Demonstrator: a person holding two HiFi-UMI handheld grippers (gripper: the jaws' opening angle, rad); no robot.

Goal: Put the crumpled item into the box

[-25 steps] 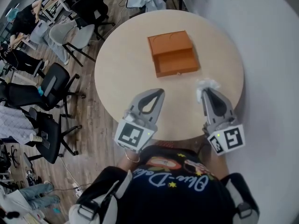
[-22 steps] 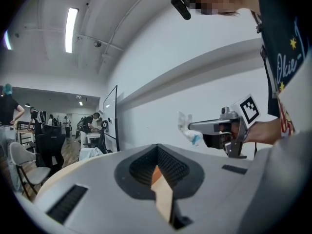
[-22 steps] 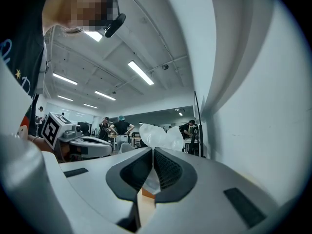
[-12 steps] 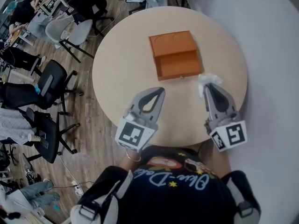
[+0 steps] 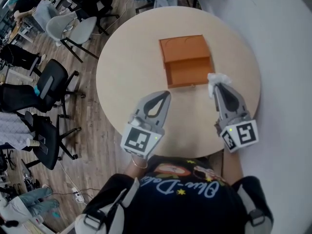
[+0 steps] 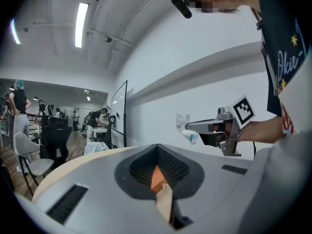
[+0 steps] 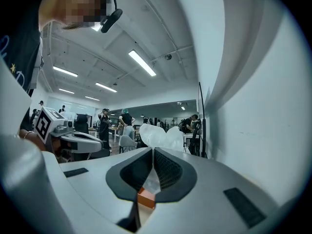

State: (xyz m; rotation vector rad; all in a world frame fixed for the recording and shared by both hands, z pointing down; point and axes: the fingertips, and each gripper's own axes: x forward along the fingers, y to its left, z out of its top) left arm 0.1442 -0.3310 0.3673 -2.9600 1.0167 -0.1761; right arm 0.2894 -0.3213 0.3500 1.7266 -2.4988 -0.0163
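An open orange box [image 5: 186,61] lies on the round beige table [image 5: 126,72], its lid folded back on the far side. My right gripper [image 5: 217,84] is shut on a crumpled white item [image 5: 217,78], held above the table just right of the box's near corner. In the right gripper view the crumpled item [image 7: 160,136] bulges out past the closed jaws, with a bit of the box [image 7: 146,198] below. My left gripper [image 5: 163,99] hangs shut and holding nothing, nearer to me than the box. The left gripper view shows the right gripper [image 6: 195,126] with the crumpled item [image 6: 184,126].
Several office chairs [image 5: 53,84] stand on the wooden floor left of the table. A white wall [image 5: 273,38] runs along the right. People stand at desks in the far background of both gripper views.
My right gripper with the crumpled item has drifted slightly toward the box's near right corner. The left gripper has stayed put.
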